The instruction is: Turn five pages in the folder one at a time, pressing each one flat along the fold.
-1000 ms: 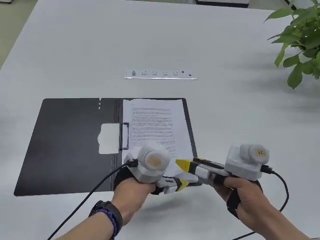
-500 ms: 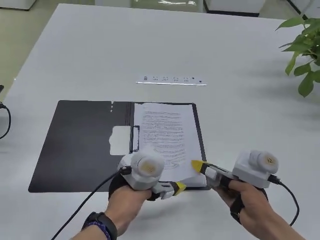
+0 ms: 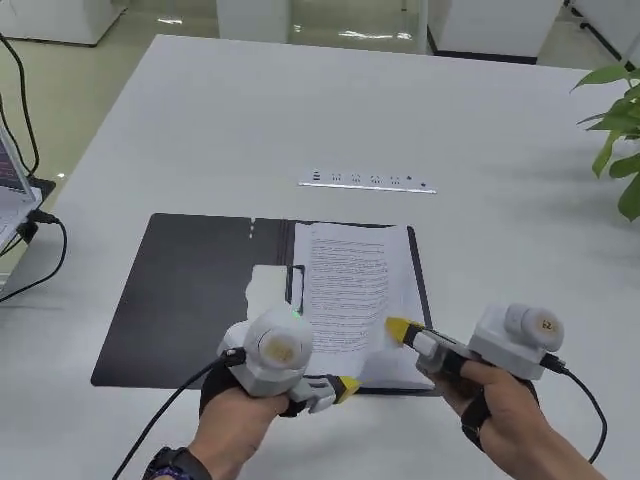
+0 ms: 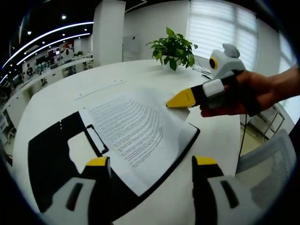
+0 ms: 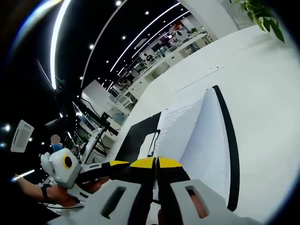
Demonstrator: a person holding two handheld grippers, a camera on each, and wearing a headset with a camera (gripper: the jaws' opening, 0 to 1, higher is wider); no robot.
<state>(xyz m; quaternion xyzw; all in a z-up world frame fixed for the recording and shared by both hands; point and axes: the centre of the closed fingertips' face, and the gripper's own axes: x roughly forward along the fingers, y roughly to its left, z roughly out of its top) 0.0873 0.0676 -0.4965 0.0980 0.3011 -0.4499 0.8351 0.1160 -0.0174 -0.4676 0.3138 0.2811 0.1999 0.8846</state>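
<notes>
A black folder [image 3: 180,300] lies open on the white table, its printed pages [image 3: 350,285] clipped on the right half. My right gripper [image 3: 397,328] is shut on the top page's lower right corner, which curls up off the stack [image 4: 131,131]. From its own view, the yellow jaws [image 5: 156,163] are pressed together on the sheet's edge [image 5: 187,131]. My left gripper [image 3: 340,388] hovers open at the folder's front edge, jaws [image 4: 150,164] spread wide with nothing between them, pointing toward the right gripper [image 4: 180,99].
A white power strip [image 3: 368,181] lies beyond the folder. A potted plant [image 3: 620,110] stands at the far right. A laptop edge [image 3: 10,190] and black cables [image 3: 45,250] sit off the table's left side.
The head camera has tilted, shifting the whole picture. The left gripper has drawn back from the right one toward the folder's front edge. The page corner is raised in the right gripper.
</notes>
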